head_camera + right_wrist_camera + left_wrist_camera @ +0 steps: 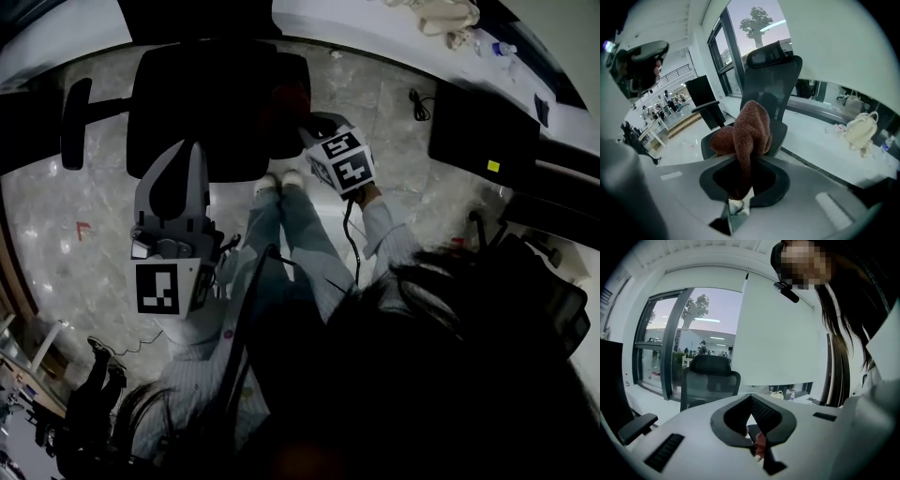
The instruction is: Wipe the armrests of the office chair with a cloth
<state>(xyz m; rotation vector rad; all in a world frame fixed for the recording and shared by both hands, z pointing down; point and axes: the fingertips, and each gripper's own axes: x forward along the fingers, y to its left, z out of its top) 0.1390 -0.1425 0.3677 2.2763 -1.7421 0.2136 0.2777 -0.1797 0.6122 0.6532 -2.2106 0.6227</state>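
The black office chair (pixel 216 103) stands on the floor ahead of me, its left armrest (pixel 75 122) sticking out to the side. My right gripper (pixel 295 117) hangs over the right edge of the seat, shut on a reddish-brown cloth (pixel 289 98). In the right gripper view the cloth (pixel 745 136) bulges up out of the jaws of the right gripper (pixel 743 159), in front of the chair (pixel 773 89) and one armrest (pixel 707 107). My left gripper (pixel 178 155) points at the seat's front edge. Its jaws meet at the tip, empty (pixel 750 397), facing the chair back (pixel 710 380).
A dark monitor (pixel 478 131) stands on a desk at the right. On the white ledge behind the chair are a pale bag (pixel 445 19) and a bottle (pixel 502 49). A cable (pixel 419 103) lies on the marble floor. My legs (pixel 291 225) stand just below the seat.
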